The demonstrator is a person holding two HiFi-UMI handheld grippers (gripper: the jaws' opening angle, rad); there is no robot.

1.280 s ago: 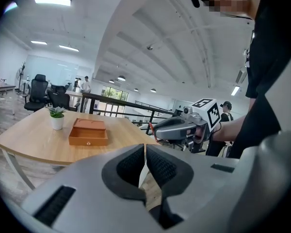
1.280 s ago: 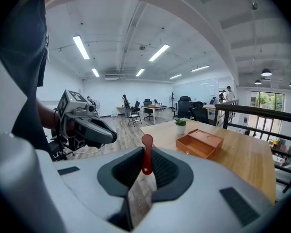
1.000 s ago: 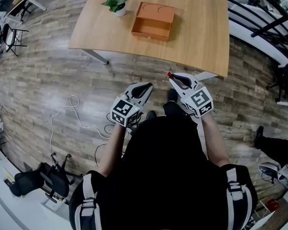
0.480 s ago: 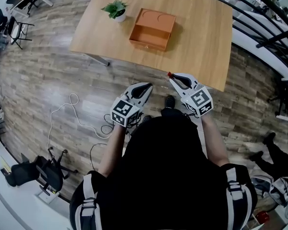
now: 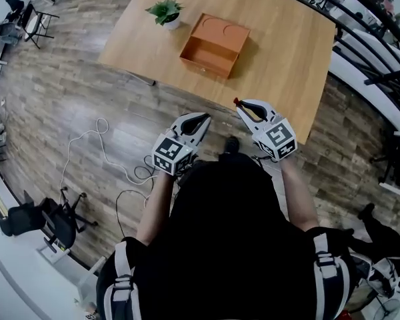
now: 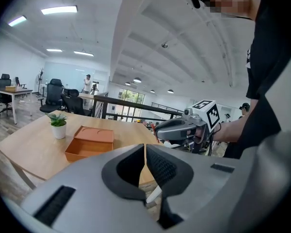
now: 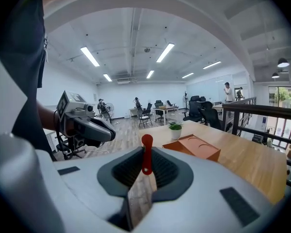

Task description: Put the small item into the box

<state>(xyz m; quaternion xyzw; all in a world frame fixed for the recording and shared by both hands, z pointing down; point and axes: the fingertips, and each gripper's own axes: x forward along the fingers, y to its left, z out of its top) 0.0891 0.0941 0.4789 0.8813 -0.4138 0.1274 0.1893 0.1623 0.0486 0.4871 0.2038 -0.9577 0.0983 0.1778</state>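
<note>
Table (image 5: 287,45) shifted nearer in head view than second ago; both grippers kept ahead of body, above wood floor (image 5: 67,85). Small red item (image 7: 146,155) pinched upright between right gripper (image 5: 242,107) jaws. Left gripper (image 5: 203,118) jaws pressed together, nothing held. Orange box (image 5: 213,42) seen open on table beside potted plant (image 5: 165,11), well apart from item.

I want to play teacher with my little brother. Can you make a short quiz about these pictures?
1. True or false: the left tool holds something.
2. What colour is the small item in the right tool? A blue, B red, C green.
3. What green thing shares the table with the orange box?
Key: 1 false; 2 B; 3 the potted plant.
</note>
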